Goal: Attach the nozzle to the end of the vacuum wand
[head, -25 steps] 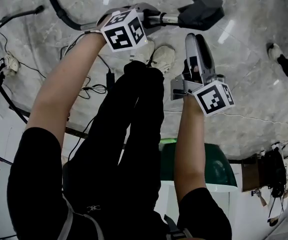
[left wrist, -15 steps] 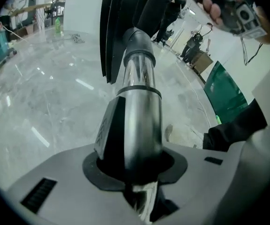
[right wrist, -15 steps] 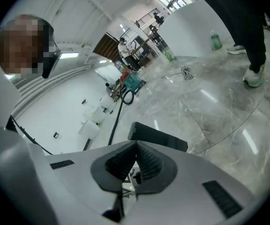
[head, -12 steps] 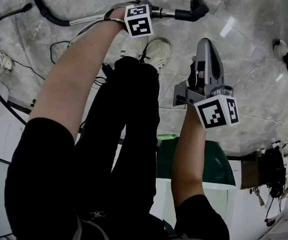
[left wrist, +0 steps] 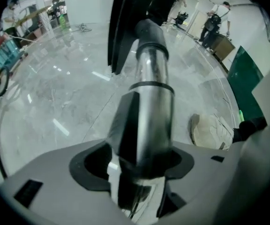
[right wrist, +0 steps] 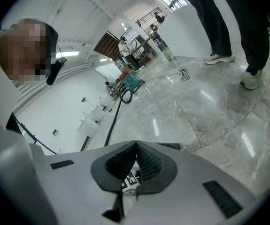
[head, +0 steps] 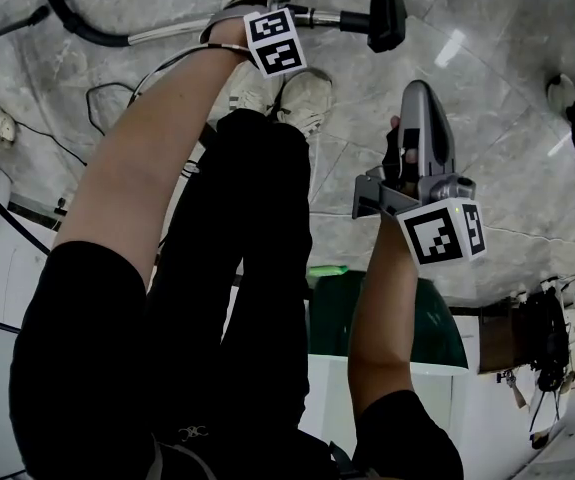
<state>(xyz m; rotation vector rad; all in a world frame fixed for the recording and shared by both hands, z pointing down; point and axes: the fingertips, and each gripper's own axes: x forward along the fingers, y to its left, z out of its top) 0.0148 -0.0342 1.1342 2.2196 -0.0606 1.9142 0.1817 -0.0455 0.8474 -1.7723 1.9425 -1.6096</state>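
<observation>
Left claw (left wrist: 149, 102) has just been opening. The long chrome metal vacuum wand (head: 319, 15) still sits between its jaws, but the pads look backed off it, so I read this as a release, not a grip. The flat black plastic nozzle (head: 387, 13) is on the wand's end, beyond and right of the person's pale sneakers (head: 307, 98).

Versus a second ago:
- The wand is lower, down near the grey marble floor (head: 487, 28) past the sneakers. Can't tell if it touches.
- The nozzle has turned from broad face to edge-on.
- Right claw (right wrist: 136, 149), right of the sneakers and well apart from the wand, was open and is now closed on nothing.

Black curved hose (head: 87, 33) trails off left of the sneakers.

My read: the nozzle looks seated, though the joint is too small to check. Attach step seems done, and this is set-down and let-go. The wand may roll once free.
</observation>
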